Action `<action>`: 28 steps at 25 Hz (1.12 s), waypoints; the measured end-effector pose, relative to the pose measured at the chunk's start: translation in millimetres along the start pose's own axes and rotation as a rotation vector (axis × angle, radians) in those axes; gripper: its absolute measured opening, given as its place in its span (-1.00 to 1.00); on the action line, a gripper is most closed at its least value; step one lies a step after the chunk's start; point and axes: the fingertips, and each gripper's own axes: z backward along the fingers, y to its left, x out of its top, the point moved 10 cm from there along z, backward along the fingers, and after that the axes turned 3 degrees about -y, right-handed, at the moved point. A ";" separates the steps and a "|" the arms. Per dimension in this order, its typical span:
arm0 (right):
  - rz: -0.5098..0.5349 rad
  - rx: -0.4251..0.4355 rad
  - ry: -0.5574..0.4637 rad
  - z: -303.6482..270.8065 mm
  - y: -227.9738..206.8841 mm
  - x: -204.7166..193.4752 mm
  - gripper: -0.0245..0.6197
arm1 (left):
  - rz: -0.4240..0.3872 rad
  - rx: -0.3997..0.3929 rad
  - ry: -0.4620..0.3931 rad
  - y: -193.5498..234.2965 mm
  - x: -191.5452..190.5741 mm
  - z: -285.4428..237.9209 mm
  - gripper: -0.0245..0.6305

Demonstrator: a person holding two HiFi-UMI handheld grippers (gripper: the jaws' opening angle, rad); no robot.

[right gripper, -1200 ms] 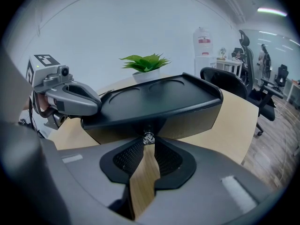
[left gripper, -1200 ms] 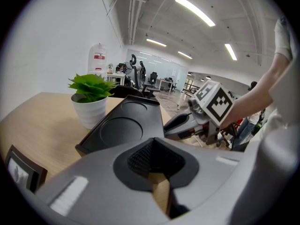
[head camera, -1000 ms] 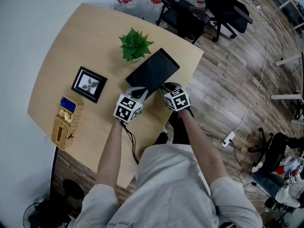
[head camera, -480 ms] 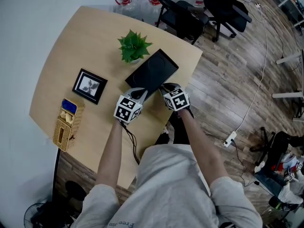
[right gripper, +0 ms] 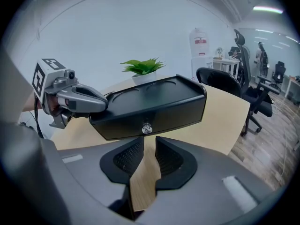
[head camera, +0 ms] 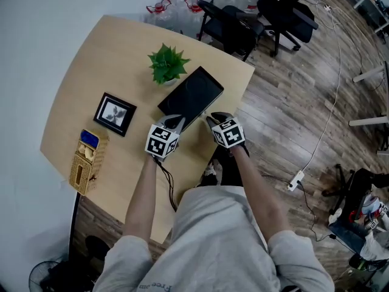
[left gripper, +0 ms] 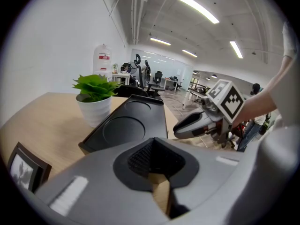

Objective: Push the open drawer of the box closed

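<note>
Just ahead of the right fingertips: the drawer's knob, with nothing gripped.

The right gripper [right gripper: 148, 143] holds its jaws a narrow slit apart and empty. The left gripper [left gripper: 152, 144] has its jaws closed together at the tips, also empty. Straight beyond the right fingertips sits the small knob [right gripper: 146, 128], in the middle of the drawer front [right gripper: 173, 114] of the black box [right gripper: 154, 93]; it is near but apparently not touching. The left fingertips appear to meet the box's near corner, off to the right fingers' left. The drawer looks almost or fully in. The box seems rigid, smooth and light, so it may skid on the table [right gripper: 225, 111]. Press flat on the front beside the knob and brace the corner. Beyond the box stands a potted plant [right gripper: 143, 67].
</note>
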 end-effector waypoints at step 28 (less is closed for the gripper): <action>-0.062 -0.048 -0.240 80.1 17.6 -11.4 -0.70 | 0.171 0.287 -0.190 -76.7 -17.6 60.5 -0.76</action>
